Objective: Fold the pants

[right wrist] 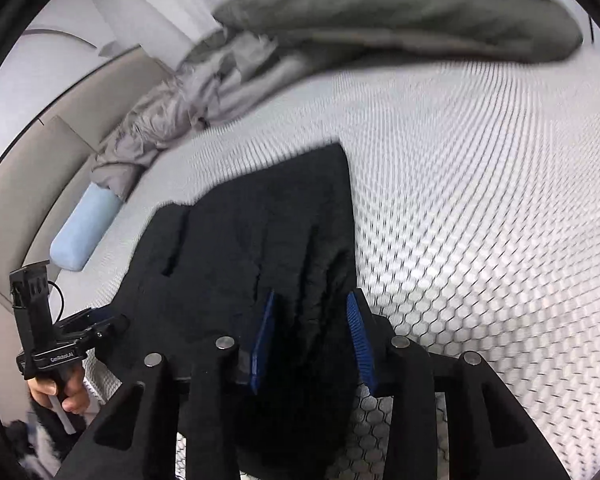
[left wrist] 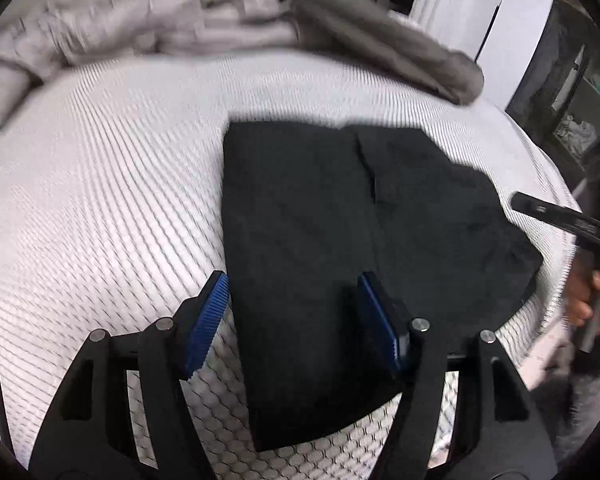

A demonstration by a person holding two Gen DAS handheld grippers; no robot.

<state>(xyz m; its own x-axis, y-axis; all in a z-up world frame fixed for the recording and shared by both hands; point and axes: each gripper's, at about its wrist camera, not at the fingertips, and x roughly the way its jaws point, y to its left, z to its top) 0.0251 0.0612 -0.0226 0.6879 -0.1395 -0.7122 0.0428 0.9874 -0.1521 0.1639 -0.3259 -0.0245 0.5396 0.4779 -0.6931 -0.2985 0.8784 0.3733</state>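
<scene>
Black pants (left wrist: 340, 220) lie folded on the white honeycomb mattress (left wrist: 100, 180). My left gripper (left wrist: 294, 316) is open and hovers low over their near left part, its left pad at the pants' left edge and its right pad over the cloth. In the right wrist view the pants (right wrist: 240, 248) run under my right gripper (right wrist: 312, 340), which is open with a rumpled ridge of black cloth between its blue pads. From the left wrist view, the right gripper (left wrist: 560, 220) shows at the pants' right edge.
A dark grey blanket (right wrist: 380, 12) and crumpled light grey bedding (left wrist: 160, 20) lie along the far side. A light blue pillow (right wrist: 86, 228) rests against the beige headboard (right wrist: 40, 168). A hand (right wrist: 60, 392) holds the left gripper's handle. Shelves (left wrist: 572, 92) stand beyond the mattress.
</scene>
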